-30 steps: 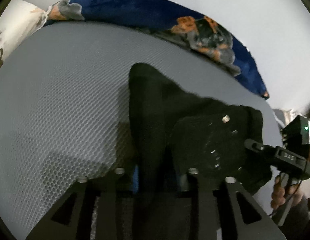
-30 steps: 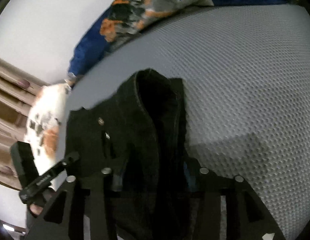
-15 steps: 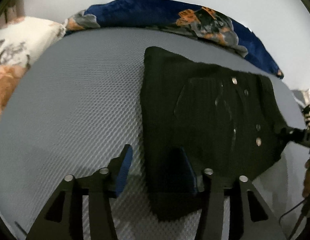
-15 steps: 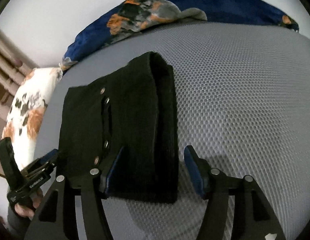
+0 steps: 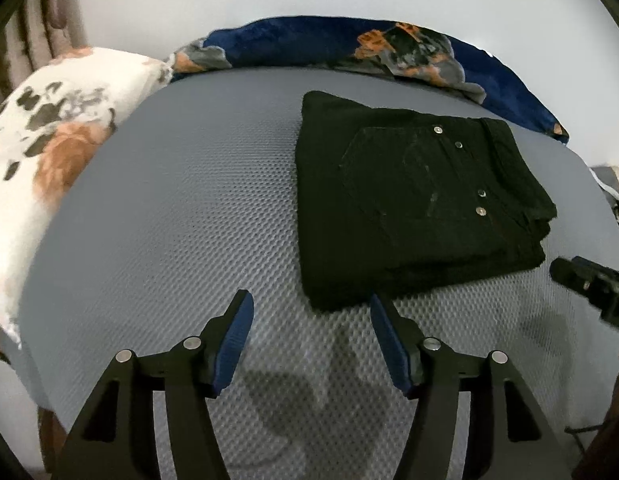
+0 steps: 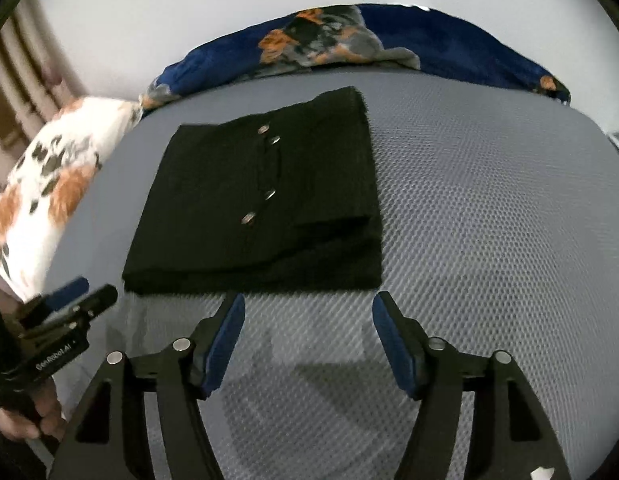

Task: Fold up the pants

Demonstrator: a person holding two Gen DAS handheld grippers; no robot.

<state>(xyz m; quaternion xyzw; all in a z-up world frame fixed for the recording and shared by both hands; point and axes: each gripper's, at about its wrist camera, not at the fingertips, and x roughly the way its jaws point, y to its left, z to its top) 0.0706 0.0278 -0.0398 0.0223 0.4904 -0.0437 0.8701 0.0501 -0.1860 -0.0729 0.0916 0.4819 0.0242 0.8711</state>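
You are holding the left gripper (image 5: 311, 312) just short of the near edge of the pants (image 5: 409, 196), its blue pads (image 5: 235, 340) spreading apart with nothing but mattress between them. You are carrying the right gripper (image 6: 307, 312) the same way: released, jaws widening, empty, at the pants' near edge. The pants are lying as a compact black rectangle on the grey mesh mattress (image 6: 489, 220), layers stacked, four metal rivets (image 6: 249, 218) facing up, touched by neither tool. Beyond the pants, a blue patterned blanket (image 5: 349, 40) is bunching along the wall; to their left, a floral pillow (image 5: 49, 140) is resting at the mattress edge. Judged from this, the fold is looking finished, so you are doing the release well by keeping both tools clear of the stack and drawing them off without snagging the top layer. The side of the left tool, seen from the right wrist, is bearing white lettering (image 6: 55, 356) that appears to read "GenRobot.AI".
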